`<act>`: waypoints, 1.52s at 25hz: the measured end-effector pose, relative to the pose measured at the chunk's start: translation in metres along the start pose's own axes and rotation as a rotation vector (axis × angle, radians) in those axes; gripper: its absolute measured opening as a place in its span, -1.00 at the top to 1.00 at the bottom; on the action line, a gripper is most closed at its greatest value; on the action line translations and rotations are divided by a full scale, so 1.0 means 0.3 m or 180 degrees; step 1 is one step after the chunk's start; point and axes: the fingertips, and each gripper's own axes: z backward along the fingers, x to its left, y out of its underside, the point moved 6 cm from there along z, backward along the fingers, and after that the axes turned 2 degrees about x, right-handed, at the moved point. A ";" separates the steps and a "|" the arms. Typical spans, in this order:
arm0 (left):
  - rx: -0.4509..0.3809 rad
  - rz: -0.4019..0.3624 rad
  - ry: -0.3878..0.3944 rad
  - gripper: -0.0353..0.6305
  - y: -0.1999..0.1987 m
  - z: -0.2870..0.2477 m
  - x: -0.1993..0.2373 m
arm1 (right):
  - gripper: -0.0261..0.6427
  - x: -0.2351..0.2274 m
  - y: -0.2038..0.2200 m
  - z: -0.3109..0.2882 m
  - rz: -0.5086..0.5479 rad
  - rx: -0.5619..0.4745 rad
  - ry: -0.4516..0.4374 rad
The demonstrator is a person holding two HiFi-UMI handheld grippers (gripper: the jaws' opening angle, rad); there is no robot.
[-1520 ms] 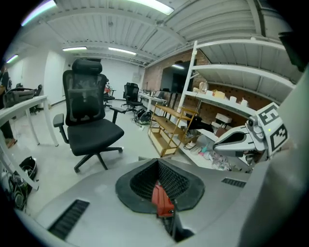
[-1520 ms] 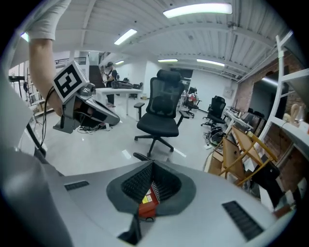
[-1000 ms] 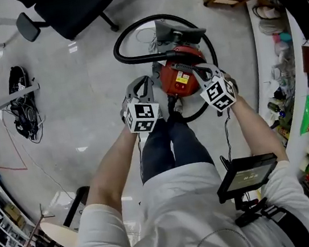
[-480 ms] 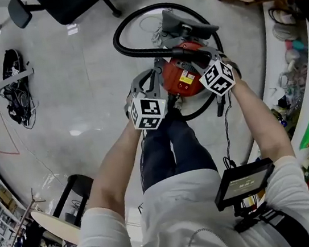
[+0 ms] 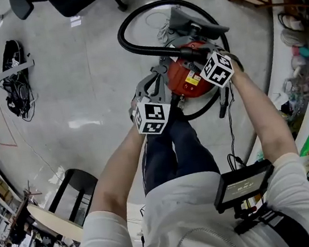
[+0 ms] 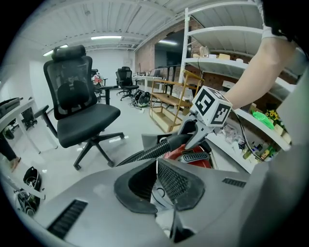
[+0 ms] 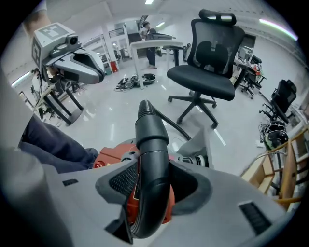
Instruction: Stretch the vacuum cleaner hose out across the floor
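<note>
Left tool [image 6: 157,166] clamped shut, empty, hovers beside vacuum [image 5: 185,78]. Right tool [image 7: 154,179] jaws just been opening, now wide, straddle rigid end of hose [image 7: 150,140] atop vacuum; pads not pressing. Rest of hose coiled in loop on floor [image 5: 80,91] beyond body. Risks: smooth curved end slips from pads if grip shallow; pull drags or tips unbraced vacuum instead of uncoiling; loop snags chair [image 7: 207,72] base
</note>
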 end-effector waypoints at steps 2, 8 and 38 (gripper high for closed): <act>0.0006 0.0009 0.0002 0.88 0.006 -0.001 0.003 | 0.33 0.000 0.002 -0.014 0.0026 0.0045 -0.0028; 0.0018 -0.0005 0.0042 0.88 0.013 0.008 -0.006 | 0.33 0.008 -0.002 -0.044 0.0054 0.0043 -0.0091; -0.0090 -0.0258 0.0427 0.88 -0.243 0.129 -0.198 | 0.44 0.178 0.259 0.570 -0.0676 -0.0217 0.0940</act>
